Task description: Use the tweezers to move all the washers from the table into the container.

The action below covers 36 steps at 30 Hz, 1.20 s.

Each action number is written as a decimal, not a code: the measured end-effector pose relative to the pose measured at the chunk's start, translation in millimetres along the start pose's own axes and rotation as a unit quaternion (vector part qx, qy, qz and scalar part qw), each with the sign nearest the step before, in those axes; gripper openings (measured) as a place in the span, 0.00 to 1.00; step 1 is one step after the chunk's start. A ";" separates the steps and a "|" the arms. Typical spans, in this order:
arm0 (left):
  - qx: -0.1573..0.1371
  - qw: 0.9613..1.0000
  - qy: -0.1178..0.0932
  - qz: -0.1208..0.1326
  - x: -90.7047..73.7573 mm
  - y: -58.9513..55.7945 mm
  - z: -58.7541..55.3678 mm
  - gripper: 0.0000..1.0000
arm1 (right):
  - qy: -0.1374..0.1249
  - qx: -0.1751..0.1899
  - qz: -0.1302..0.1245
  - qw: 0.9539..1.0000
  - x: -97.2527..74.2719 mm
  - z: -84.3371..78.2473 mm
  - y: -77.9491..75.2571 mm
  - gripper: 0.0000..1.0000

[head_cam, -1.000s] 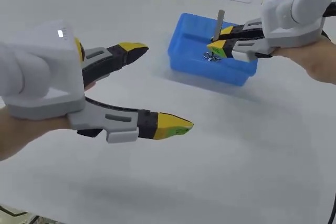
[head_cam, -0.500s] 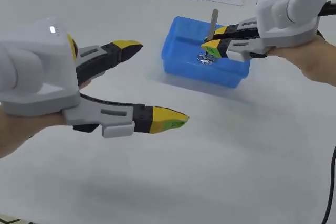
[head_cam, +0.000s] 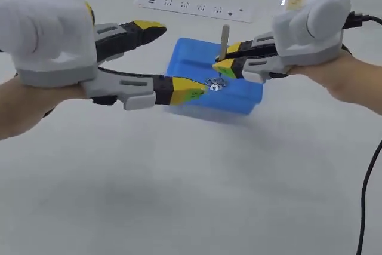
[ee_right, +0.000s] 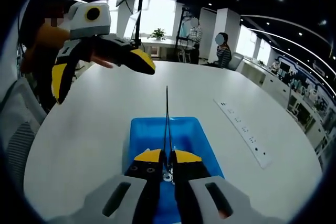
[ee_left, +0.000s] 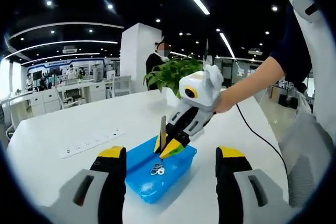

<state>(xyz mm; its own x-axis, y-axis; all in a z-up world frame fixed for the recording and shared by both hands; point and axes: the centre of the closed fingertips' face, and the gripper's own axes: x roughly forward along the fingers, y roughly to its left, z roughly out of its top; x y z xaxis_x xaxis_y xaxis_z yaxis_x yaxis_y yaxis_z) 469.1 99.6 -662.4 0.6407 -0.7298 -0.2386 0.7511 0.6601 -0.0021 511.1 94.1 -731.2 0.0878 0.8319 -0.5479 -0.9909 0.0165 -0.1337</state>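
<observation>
A blue container [head_cam: 185,64] sits on the white table [head_cam: 179,195] with several small metal washers [head_cam: 213,84] lying inside it. My right gripper [head_cam: 225,65] hovers over the container, shut on grey tweezers [head_cam: 225,35] whose upper end sticks up above the jaws. In the right gripper view the tweezers [ee_right: 167,114] run forward over the container [ee_right: 147,135]. My left gripper [head_cam: 173,58] is open and holds nothing, its lower jaw in front of the container's left end. The left gripper view shows the container [ee_left: 142,184], the washers [ee_left: 156,170] and the right gripper [ee_left: 169,149] above them.
A white power strip [head_cam: 191,7] lies beyond the container. A black cable [head_cam: 365,207] hangs at the right edge. Bare table spreads in front of the container. Far off are a potted plant [ee_left: 170,74], desks and people.
My left gripper has risen and moved right, up to the container's left end, still open. The right gripper stays over the container with the tweezers. The head camera has shifted.
</observation>
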 end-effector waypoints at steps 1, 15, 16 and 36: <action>-0.003 1.000 0.005 -0.009 6.1 -1.3 0.1 0.72 | 0.001 -0.002 0.002 1.000 -0.3 0.3 2.0 0.08; 0.088 0.990 0.035 -0.100 37.8 -21.1 22.7 0.34 | 0.011 -0.063 0.034 0.997 -12.4 15.7 24.7 0.08; 0.096 0.989 0.039 -0.104 36.7 -22.1 22.4 0.27 | 0.012 -0.067 0.037 0.997 -13.1 16.3 25.8 0.08; 0.198 0.963 0.110 -0.149 6.0 -45.1 15.2 0.06 | 0.041 -0.120 0.078 0.989 -34.6 18.5 42.9 0.08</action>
<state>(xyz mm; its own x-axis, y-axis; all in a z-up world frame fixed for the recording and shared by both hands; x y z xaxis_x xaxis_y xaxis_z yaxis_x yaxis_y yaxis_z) 441.5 62.8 -649.0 0.3714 -0.7923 -0.4840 0.9258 0.2764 0.2579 463.6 76.3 -702.7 -0.0462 0.7661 -0.6411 -0.9410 -0.2487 -0.2294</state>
